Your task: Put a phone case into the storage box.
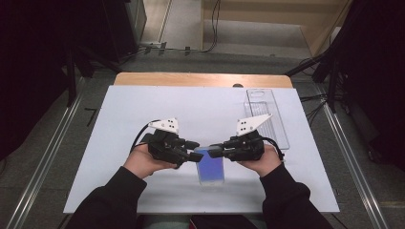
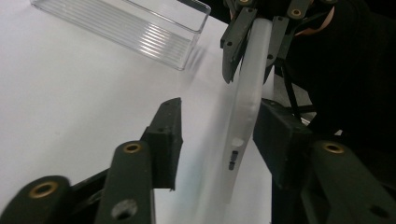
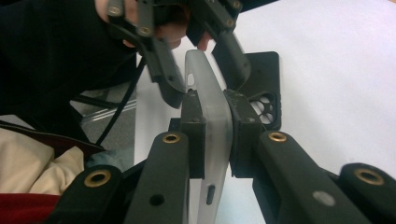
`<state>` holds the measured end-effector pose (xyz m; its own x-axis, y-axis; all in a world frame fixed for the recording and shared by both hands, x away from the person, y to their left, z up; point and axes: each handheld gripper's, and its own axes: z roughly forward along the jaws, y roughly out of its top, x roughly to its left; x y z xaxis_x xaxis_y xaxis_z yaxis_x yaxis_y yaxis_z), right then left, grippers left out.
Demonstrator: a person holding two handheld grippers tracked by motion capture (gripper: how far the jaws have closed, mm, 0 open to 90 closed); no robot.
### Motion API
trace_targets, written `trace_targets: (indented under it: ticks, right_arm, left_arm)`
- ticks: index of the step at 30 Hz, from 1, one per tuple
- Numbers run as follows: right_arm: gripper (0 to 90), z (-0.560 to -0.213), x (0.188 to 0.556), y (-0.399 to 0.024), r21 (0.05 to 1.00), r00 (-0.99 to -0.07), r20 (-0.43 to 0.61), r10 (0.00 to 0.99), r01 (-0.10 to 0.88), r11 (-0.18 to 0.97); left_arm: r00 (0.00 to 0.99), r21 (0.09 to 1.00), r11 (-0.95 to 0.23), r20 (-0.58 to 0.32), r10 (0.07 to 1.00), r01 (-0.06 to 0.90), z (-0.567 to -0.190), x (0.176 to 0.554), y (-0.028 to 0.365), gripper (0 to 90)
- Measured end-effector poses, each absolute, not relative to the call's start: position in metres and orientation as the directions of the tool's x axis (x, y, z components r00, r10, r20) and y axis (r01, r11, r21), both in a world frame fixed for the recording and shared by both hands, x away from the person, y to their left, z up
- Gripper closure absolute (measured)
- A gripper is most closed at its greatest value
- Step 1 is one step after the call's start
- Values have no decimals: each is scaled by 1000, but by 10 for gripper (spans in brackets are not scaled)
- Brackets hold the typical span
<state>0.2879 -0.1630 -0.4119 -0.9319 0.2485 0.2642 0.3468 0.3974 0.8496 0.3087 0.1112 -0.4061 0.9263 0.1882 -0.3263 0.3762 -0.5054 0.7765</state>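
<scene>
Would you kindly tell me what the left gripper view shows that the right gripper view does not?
Left gripper view: the clear tray on the table. Right gripper view: a black case lying flat behind. Both: the frosted case on edge, the right claw clamped on it, the left claw open around its other end, and the white table.
</scene>
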Motion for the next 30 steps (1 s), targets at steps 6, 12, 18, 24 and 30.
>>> trace_targets:
  ticks: [6, 12, 18, 24, 30]
  right_arm:
    - [770, -413, 288, -162, 846, -932, 288, 222, 356, 397]
    - [768, -414, 289, -162, 840, -928, 301, 219, 367, 400]
    - [642, -415, 291, -161, 821, -914, 339, 225, 404, 404]
    - [428, -414, 289, -165, 832, -909, 324, 262, 405, 378]
    - [247, -413, 290, -171, 850, -898, 295, 326, 402, 340]
  left_arm:
    - [932, 781, -514, -335, 135, 355, -404, 307, 113, 798]
    - [932, 771, -531, -339, 126, 352, -402, 307, 112, 816]
    - [939, 766, -547, -320, 129, 336, -401, 306, 113, 818]
    - [928, 751, -549, -336, 161, 367, -396, 306, 115, 817]
    - [896, 720, -532, -355, 268, 445, -390, 309, 118, 816]
